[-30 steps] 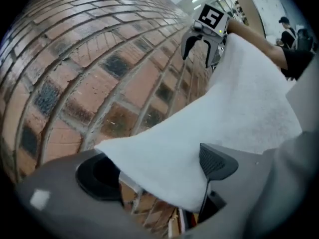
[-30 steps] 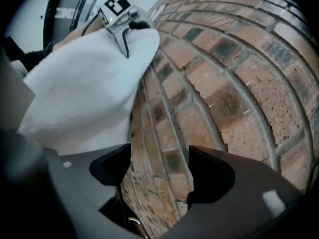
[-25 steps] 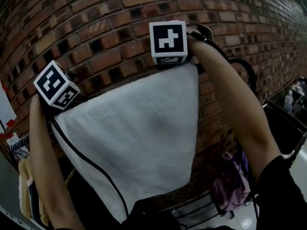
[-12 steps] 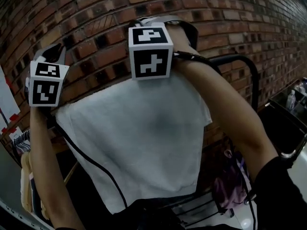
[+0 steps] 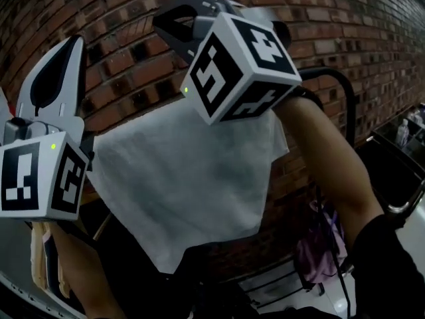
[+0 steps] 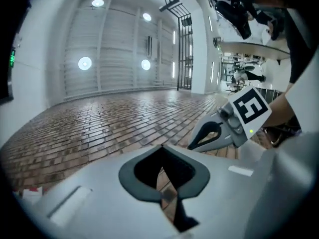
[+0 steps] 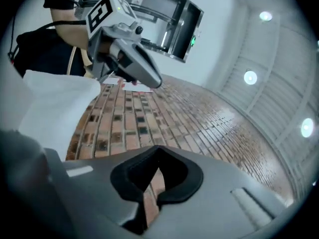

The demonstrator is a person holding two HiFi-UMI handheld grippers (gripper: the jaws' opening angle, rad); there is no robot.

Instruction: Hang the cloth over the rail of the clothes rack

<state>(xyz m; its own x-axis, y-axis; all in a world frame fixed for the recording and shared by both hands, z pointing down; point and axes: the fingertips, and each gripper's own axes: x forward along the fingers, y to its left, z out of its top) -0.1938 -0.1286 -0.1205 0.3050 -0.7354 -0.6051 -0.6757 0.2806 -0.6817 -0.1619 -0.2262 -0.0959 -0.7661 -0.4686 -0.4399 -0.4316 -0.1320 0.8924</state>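
The red-brown brick wall (image 5: 119,18) fills the space ahead of both your grippers, and each gripper view looks along it.

The white terry cloth (image 5: 186,178) hangs flat in front of that wall, below and between your two grippers. Its top edge is hidden behind your right gripper's marker cube. From your right gripper's own view the cloth (image 7: 55,108) lies off to its lower left, clear of the jaws.

The black metal tube rail of the clothes rack (image 5: 335,78) comes out from behind your right forearm, just beside the cloth's upper corner, and bends downward on the far side of that arm.

Your left gripper (image 5: 74,40) points up along the wall, to the left of the cloth. Its jaws are clenched tip to tip (image 6: 162,151), with only brick showing through the gap behind the tips. It grips nothing.

Your right gripper (image 5: 174,20) is raised above the cloth's top edge. Its jaws are likewise pressed together (image 7: 158,153) and hold nothing.

A purple fabric bag (image 5: 319,251) hangs low under your right forearm. Pale garments on hangers (image 5: 40,244) show beneath your left gripper.
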